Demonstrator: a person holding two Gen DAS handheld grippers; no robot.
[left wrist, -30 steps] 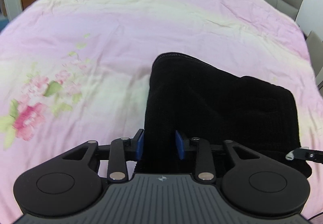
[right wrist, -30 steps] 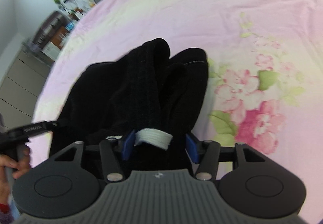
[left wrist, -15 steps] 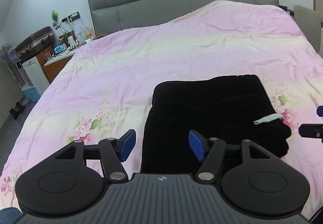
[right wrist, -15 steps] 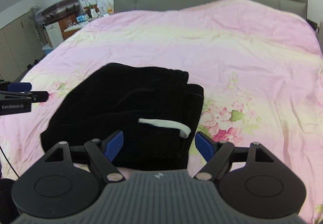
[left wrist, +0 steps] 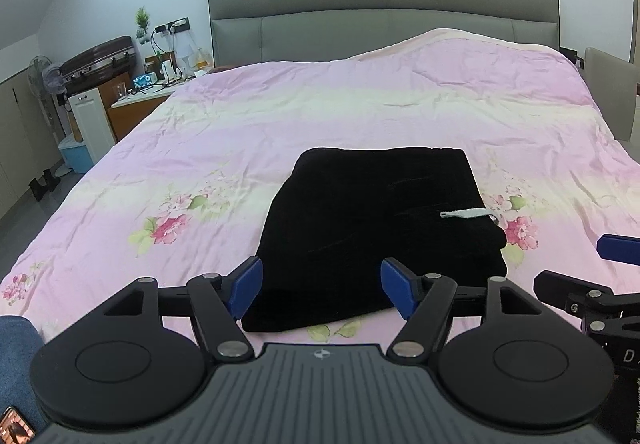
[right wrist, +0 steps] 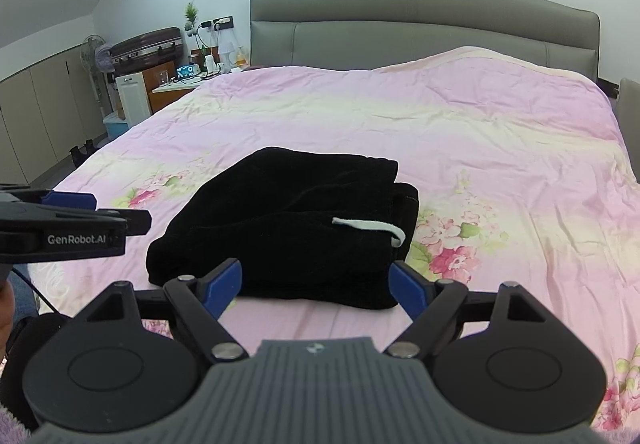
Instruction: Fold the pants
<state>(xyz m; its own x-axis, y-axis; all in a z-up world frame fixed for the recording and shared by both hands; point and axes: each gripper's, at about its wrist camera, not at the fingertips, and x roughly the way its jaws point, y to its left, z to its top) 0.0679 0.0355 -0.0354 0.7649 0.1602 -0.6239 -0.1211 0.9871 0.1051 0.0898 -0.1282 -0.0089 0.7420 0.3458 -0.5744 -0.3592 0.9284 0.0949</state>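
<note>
The black pants [left wrist: 376, 228] lie folded in a compact rectangle on the pink floral bedspread [left wrist: 360, 112], with a white drawstring [left wrist: 466, 213] on top near the right edge. They also show in the right wrist view [right wrist: 288, 224], drawstring [right wrist: 370, 225] on top. My left gripper [left wrist: 322, 290] is open and empty, held back just short of the pants' near edge. My right gripper [right wrist: 316, 286] is open and empty, also just short of the near edge. The left gripper also shows at the left of the right wrist view [right wrist: 72, 220].
A grey headboard [left wrist: 380, 8] stands at the far end of the bed. A nightstand with clutter [left wrist: 156, 88], a suitcase [left wrist: 100, 58], a fan and cabinets stand at the left. The bedspread [right wrist: 480, 148] spreads wide around the pants.
Both grippers opened, let go of the pants and pulled back and up. The pants now lie flat and folded on the bed.
</note>
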